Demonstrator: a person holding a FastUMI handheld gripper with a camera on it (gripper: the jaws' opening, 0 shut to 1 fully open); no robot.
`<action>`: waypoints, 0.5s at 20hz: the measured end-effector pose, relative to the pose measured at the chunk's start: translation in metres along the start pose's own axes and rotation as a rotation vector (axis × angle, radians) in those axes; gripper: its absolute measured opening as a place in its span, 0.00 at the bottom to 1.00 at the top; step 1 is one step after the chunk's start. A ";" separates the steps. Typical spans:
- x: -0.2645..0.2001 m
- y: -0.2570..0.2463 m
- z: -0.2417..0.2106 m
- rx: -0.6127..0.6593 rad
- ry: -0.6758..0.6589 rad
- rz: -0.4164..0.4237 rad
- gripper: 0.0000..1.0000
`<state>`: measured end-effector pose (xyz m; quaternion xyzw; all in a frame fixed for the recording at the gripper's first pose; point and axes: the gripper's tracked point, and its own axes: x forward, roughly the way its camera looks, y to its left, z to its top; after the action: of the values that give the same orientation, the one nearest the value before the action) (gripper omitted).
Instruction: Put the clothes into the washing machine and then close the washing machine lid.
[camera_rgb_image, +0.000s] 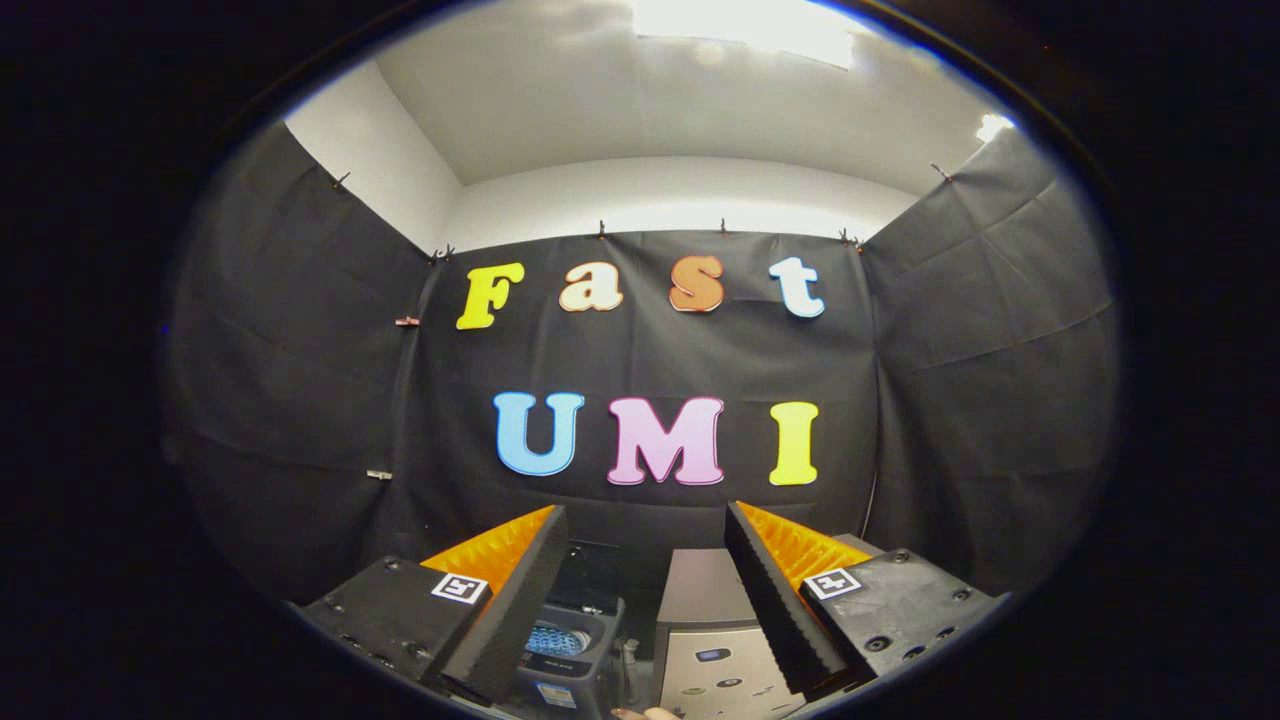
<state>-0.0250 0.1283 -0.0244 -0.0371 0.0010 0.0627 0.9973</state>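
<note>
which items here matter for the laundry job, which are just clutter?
Job:
- dark top-loading washing machine with a blue-lit drum opening, seen between the fingers
- gripper, fingers open, holding nothing

Clutter:
- grey box-shaped appliance with a pale control panel, beside the washer
- small metal clips pinning the black cloth wall

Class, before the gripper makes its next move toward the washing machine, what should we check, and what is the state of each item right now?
1. Gripper fingers open: ok, spread wide, nothing between them.
2. Small washing machine in sight: ok, between the fingers, low down.
3. Its lid open: cannot tell for sure.
4. Clothes located: cannot tell.
5. Grey appliance beside the machine clear of the path: cannot tell.
</note>
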 end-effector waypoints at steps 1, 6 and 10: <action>0.007 0.004 -0.002 0.000 0.009 0.010 0.99; 0.069 0.037 -0.022 0.035 0.068 0.074 0.99; 0.132 0.069 -0.053 0.046 0.156 0.119 0.99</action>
<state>0.0975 0.2096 -0.0830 -0.0188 0.0824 0.1188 0.9893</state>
